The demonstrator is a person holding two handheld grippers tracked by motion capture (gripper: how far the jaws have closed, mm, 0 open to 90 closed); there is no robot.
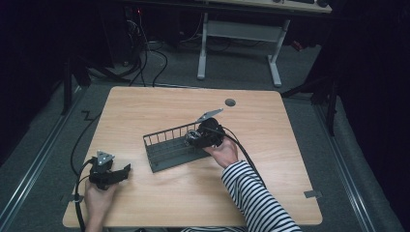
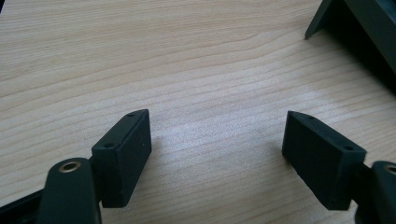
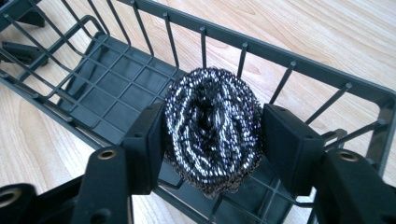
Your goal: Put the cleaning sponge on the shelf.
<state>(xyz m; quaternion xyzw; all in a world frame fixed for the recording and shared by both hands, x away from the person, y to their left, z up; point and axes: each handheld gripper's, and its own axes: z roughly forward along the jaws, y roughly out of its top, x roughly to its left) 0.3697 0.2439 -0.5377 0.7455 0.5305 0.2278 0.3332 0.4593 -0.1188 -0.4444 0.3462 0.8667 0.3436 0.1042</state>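
Observation:
A steel wool scourer (image 3: 212, 130), a dark shiny metal coil, is squeezed between the two jaws of my right gripper (image 3: 212, 142). It hangs just over the near end of a dark grey wire basket (image 3: 112, 79). From the high view, the right gripper (image 1: 196, 138) sits at the right end of the basket (image 1: 167, 150), with the scourer (image 1: 192, 137) a small glint there. My left gripper (image 1: 126, 170) rests low at the table's front left, jaws wide apart over bare wood (image 2: 217, 135), with a basket corner (image 2: 322, 21) ahead.
The wooden table (image 1: 145, 111) has a round cable hole (image 1: 230, 102) near its far edge. Cables trail off the left side onto the grey floor. A desk frame (image 1: 239, 43) stands beyond the table. The basket's inside is bare apart from the scourer.

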